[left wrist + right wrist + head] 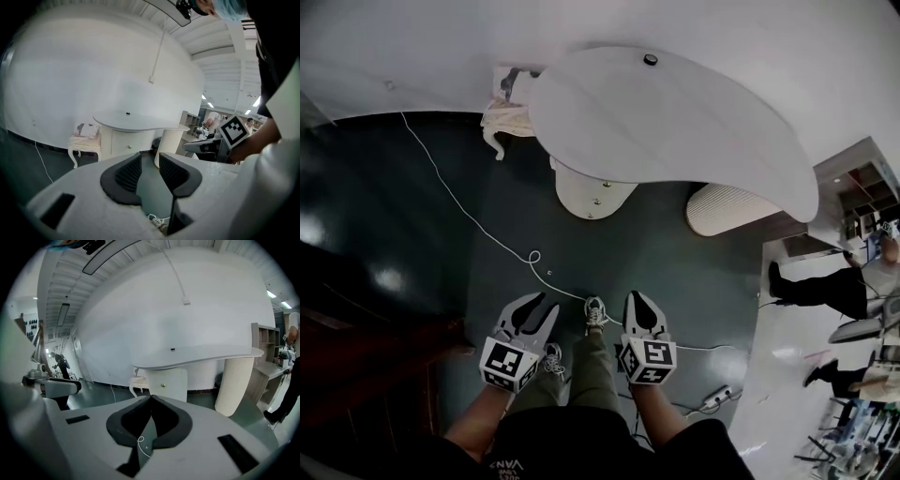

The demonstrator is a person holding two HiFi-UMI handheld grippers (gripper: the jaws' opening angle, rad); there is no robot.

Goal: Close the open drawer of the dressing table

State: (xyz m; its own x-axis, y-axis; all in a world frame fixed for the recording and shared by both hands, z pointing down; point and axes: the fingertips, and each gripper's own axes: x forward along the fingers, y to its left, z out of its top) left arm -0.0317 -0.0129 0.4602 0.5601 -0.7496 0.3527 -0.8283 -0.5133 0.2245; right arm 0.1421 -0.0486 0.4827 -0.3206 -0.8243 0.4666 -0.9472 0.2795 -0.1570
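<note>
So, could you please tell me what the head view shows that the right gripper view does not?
Only the head view: the left gripper from above with its jaws apart, the person's shoe and a power strip on the floor. Only the right gripper view: the right gripper seen close, jaws together on nothing, and the ceiling. Both: the dressing table, its ribbed leg and its drawer unit.
</note>
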